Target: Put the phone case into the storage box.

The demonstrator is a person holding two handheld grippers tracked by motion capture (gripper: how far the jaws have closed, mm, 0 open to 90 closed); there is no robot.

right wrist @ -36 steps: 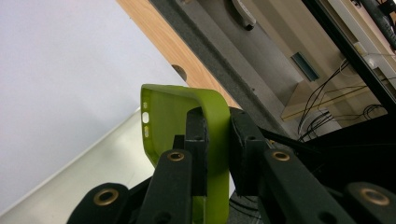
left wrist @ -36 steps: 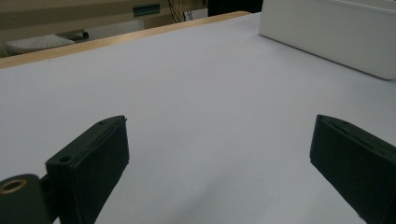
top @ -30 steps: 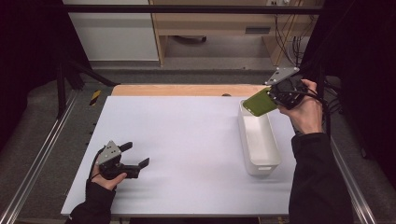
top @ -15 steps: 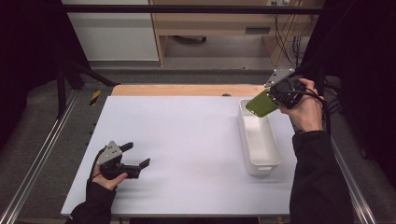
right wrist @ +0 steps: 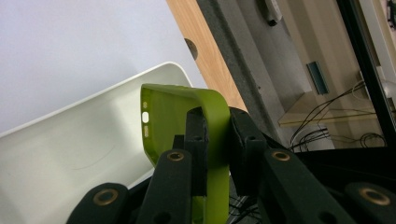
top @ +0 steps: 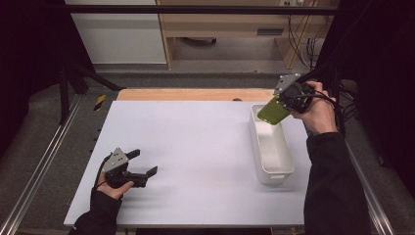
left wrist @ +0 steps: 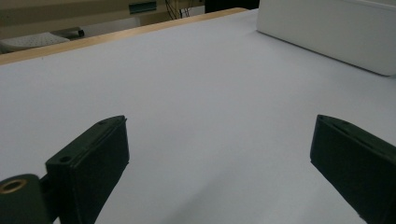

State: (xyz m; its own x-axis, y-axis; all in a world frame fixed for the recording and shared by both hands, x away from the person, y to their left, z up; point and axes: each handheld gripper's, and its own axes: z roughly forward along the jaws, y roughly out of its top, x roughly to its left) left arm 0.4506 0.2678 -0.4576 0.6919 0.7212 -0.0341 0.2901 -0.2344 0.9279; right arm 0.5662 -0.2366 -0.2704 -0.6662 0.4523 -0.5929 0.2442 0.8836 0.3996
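Observation:
My right gripper point(top: 286, 99) is shut on a lime-green phone case point(top: 273, 111), held in the air over the far end of a long white bin point(top: 281, 169). In the right gripper view the jaws pinch one side wall of the green case point(right wrist: 187, 105), with the white bin point(right wrist: 70, 140) just below it. My left gripper point(top: 142, 165) rests low over the white table point(top: 195, 147) at the near left, open, with nothing between its fingers point(left wrist: 93, 158).
The white bin point(left wrist: 327, 28) lies lengthwise along the table's right side. A wooden strip point(top: 195, 94) edges the table's far side, with metal rails point(top: 44, 161) to the left and right. Shelves and cables point(top: 298, 29) stand beyond the table.

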